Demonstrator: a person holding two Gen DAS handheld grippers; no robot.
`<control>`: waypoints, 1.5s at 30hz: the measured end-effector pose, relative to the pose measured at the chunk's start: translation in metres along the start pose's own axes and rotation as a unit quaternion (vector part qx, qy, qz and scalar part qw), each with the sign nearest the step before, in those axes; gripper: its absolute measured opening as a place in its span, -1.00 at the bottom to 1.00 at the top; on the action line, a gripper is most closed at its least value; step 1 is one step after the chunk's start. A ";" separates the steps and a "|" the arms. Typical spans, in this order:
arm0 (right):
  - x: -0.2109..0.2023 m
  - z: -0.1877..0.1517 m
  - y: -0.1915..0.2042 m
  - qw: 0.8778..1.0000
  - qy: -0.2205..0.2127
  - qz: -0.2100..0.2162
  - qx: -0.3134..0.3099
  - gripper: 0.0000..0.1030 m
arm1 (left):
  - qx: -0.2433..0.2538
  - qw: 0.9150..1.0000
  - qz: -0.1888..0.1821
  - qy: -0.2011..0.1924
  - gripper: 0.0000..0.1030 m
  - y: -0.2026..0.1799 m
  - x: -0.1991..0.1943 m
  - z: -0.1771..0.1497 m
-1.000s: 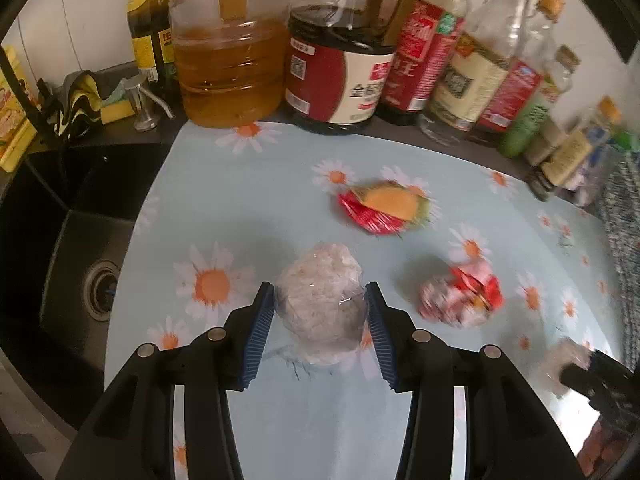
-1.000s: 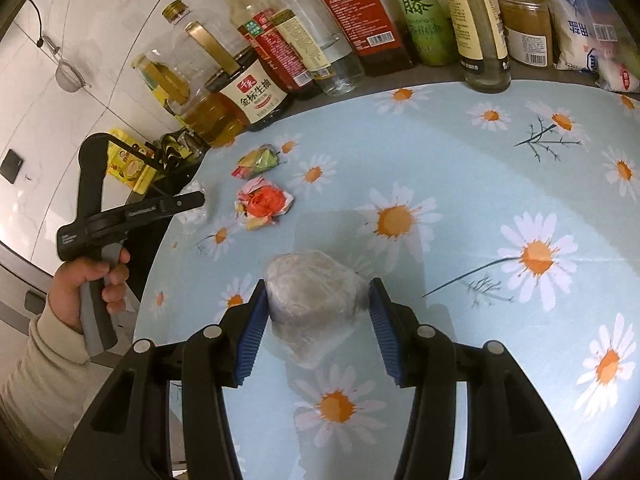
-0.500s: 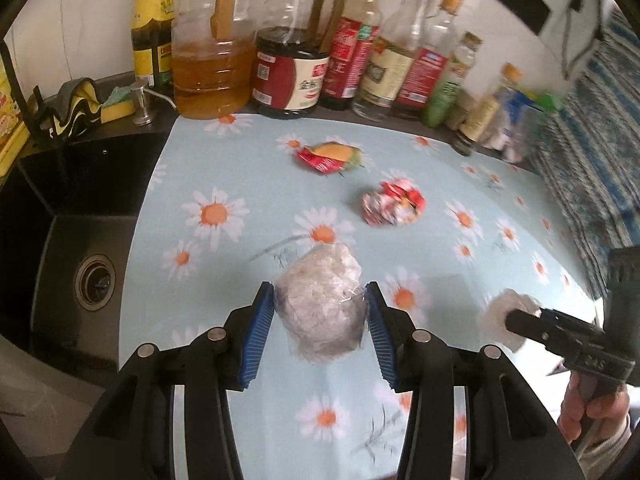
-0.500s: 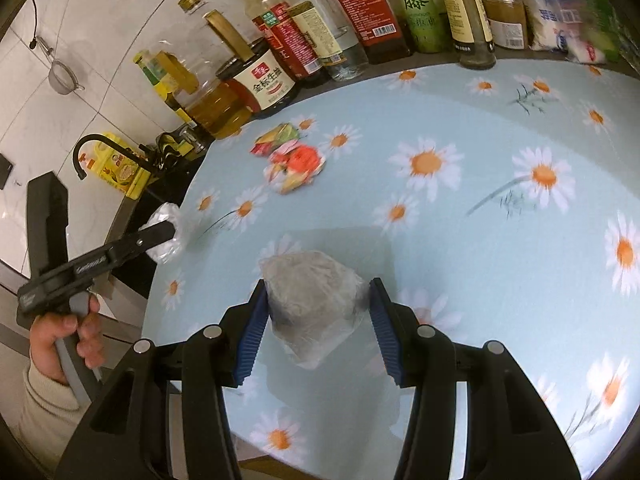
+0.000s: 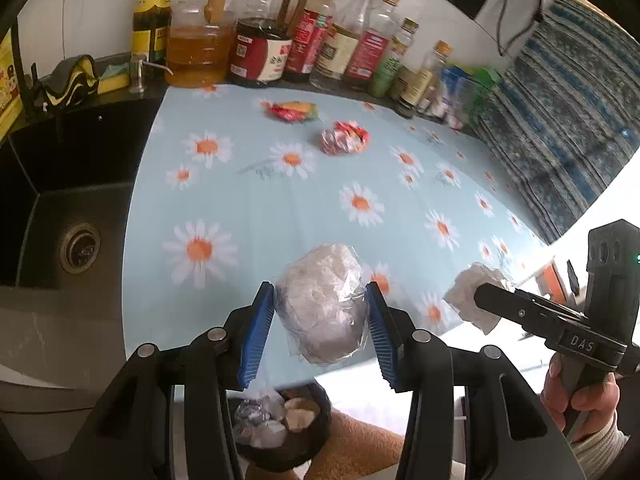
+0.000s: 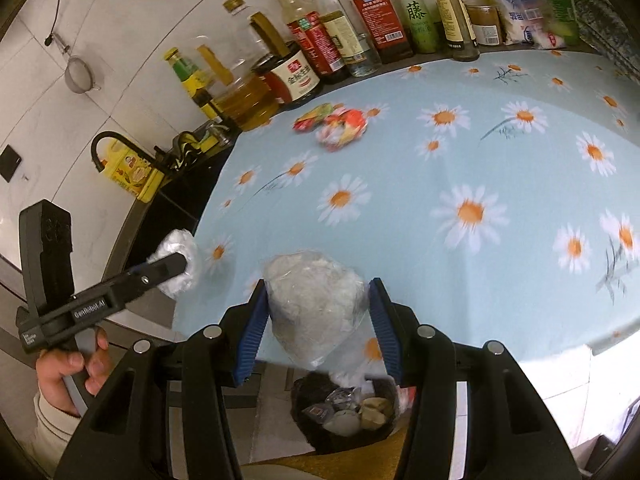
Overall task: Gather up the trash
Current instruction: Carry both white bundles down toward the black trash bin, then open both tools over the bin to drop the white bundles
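Both tools are angled steeply downward over the near edge of the table [image 5: 280,208], side by side and well apart. The left tool [image 5: 322,320] pinches a crumpled white wad in clear plastic [image 5: 324,308] between its blue pads; the wad stands taller than it is wide, its long axis running along the fingers, its rounded top toward the table's far side. The right tool [image 6: 316,316] pinches a second plastic-wrapped white wad [image 6: 312,300] the same way, a loose tail of film hanging down toward the dark trash bin [image 6: 344,416] on the floor directly below, which already contains scraps. In each view the other tool shows at the side, gripped by a hand [image 6: 68,368] in a cream sleeve. Two red crumpled wrappers [image 5: 344,142] lie on the daisy-print cloth near the row of bottles [image 5: 320,40]. A dark sink [image 5: 76,240] lies to the left.
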State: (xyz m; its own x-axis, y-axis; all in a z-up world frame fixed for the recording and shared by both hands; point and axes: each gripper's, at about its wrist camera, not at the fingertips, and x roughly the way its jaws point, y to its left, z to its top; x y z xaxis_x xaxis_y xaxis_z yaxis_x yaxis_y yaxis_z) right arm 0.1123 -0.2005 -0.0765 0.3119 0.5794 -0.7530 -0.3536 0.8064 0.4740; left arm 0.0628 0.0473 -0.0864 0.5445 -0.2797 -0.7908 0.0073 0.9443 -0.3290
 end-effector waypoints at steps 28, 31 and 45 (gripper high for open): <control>0.076 -0.135 0.044 0.992 0.113 -0.037 0.053 -0.01 | -0.033 0.992 -0.033 0.118 -0.14 0.064 0.022 -0.138; 0.091 -0.140 0.036 0.988 0.132 -0.040 0.064 -0.01 | -0.038 0.990 -0.031 0.133 -0.14 0.068 0.034 -0.145; 0.133 -0.150 0.013 0.980 0.169 -0.057 0.090 -0.01 | -0.046 0.976 -0.027 0.211 -0.14 0.081 0.097 -0.174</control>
State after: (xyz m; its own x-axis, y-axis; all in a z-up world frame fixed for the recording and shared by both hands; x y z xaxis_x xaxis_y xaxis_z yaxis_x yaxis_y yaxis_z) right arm 0.0165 -0.1307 -0.2388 0.0207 0.4361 -0.8997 -0.1629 0.8893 0.4273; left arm -0.0296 0.0662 -0.2790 0.1515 -0.3936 -0.9067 -0.0603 0.9119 -0.4060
